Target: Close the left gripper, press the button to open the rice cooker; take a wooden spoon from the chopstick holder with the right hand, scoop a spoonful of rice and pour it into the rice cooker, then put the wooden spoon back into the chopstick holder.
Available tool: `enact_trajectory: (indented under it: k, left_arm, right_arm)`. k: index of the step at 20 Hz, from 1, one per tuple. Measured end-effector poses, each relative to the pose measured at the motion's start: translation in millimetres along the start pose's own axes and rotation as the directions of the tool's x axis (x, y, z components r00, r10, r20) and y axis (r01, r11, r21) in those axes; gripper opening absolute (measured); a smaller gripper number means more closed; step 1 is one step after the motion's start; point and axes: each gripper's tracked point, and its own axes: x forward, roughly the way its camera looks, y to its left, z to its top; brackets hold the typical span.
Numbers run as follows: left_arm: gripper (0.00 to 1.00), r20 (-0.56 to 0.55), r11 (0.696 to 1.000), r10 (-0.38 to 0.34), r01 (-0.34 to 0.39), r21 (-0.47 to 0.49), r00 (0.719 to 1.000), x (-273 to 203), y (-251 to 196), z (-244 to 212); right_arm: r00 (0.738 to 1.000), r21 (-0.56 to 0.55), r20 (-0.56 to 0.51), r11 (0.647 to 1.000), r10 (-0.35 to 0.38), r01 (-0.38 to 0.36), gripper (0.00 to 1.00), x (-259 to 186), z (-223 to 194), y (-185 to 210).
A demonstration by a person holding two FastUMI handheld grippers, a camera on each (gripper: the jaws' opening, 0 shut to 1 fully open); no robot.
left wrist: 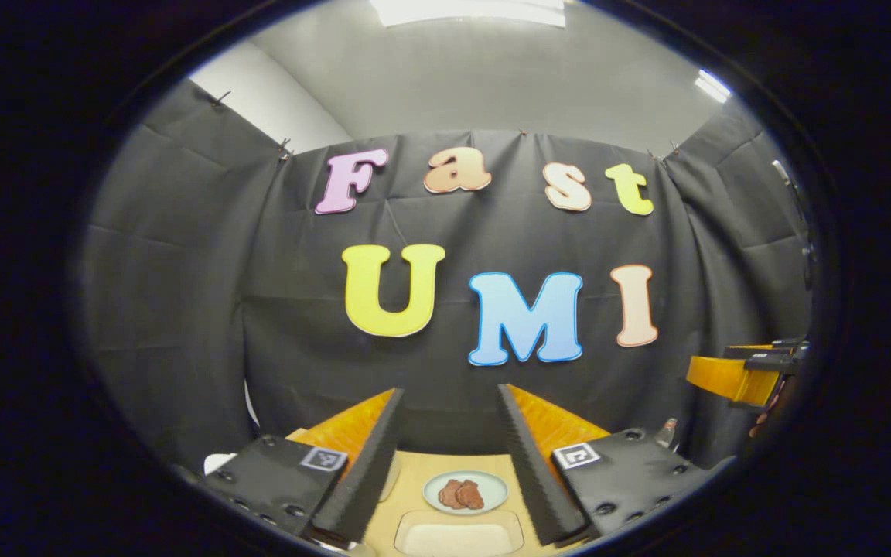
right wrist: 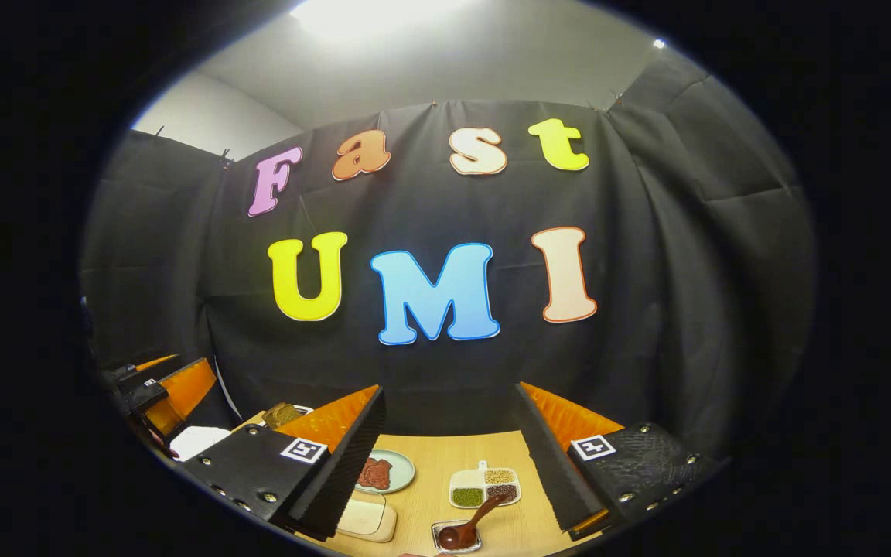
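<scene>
My left gripper (left wrist: 449, 392) is open and held high above the wooden table (left wrist: 414, 480), with nothing between its fingers. Below its gap lies a shallow tray of white rice (left wrist: 457, 535). My right gripper (right wrist: 449, 389) is open too and holds nothing. In the right gripper view the rice tray (right wrist: 368, 517) lies under the left finger. A brown spoon (right wrist: 476, 522) rests in a small metal dish near the front. A white rounded body (right wrist: 194, 441), maybe the rice cooker, sits at the far left; it is mostly hidden. Each gripper appears at the edge of the other's view.
A pale plate with brown meat pieces (left wrist: 465, 493) sits behind the rice tray, also the plate (right wrist: 384, 472) in the right gripper view. A divided dish of beans (right wrist: 484, 487) stands mid-table. A bottle top (left wrist: 668, 432) pokes up at the right. Black cloth walls surround the table.
</scene>
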Motion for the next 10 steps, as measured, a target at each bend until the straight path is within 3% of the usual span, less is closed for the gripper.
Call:
enact_trajectory:
  k: [3, 5, 9, 10]
  left_arm:
    - [0.42, -0.039, 1.0, 0.015, -0.015, -0.007, 0.999, -2.6, 15.1, -16.5]
    - [0.1, -0.095, 0.999, 0.037, -0.036, 0.01, 0.995, -6.1, 31.9, -34.1]
    - [0.07, -0.188, 0.993, 0.103, -0.112, -0.04, 0.977, -16.7, 73.4, -64.8]
    - [0.11, -0.207, 0.991, 0.116, -0.127, -0.039, 0.972, -19.7, 82.5, -73.1]
  right_arm:
    - [1.0, 0.0, 0.004, 1.0, 0.003, -0.003, 0.99, 0.9, 0.1, -1.0]
    - [1.0, -0.001, 0.005, 1.0, 0.003, -0.003, 0.99, 0.7, -0.9, -1.8]
    - [0.999, 0.002, 0.033, 1.0, -0.013, 0.013, 0.99, 2.1, 3.3, -4.0]
    - [0.999, 0.002, 0.036, 1.0, -0.014, 0.014, 0.99, 1.9, 2.7, -4.5]
